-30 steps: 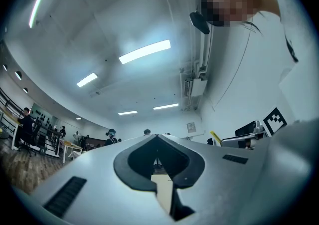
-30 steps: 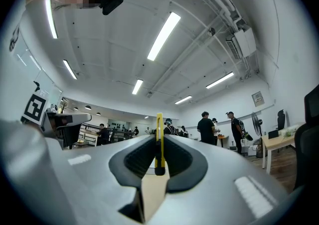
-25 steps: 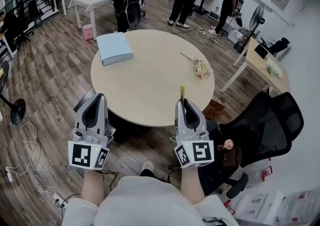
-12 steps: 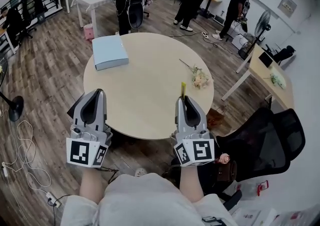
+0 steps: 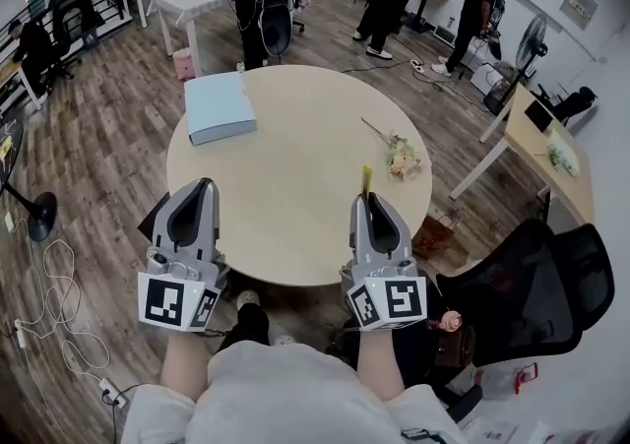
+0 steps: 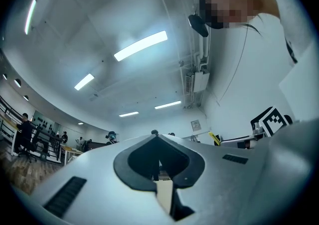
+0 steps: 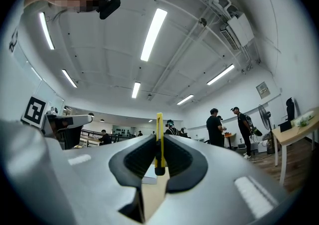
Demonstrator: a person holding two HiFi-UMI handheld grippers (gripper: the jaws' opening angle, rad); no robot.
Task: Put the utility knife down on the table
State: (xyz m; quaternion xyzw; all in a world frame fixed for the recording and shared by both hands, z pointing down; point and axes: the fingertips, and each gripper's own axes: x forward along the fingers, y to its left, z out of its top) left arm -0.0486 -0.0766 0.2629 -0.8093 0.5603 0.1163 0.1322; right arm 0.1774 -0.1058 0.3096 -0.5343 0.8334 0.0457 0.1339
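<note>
Our main risk is letting go too soon. The right gripper [image 5: 367,200], at lower center of the head view, hangs just over the near rim of the table [image 5: 295,147], so a knife [image 5: 366,176] freed from here could tip off the edge to the floor. Dropped from height, it could also bounce or skid toward the flowers [image 5: 399,154] at center right. The knife is thin, yellow and flat. It stands upright with the right jaws clamped on its lower end, and the rest pokes past their tips. We cannot tell whether the blade is out. The left gripper [image 5: 203,186], at lower left, has its jaws together on nothing.
</note>
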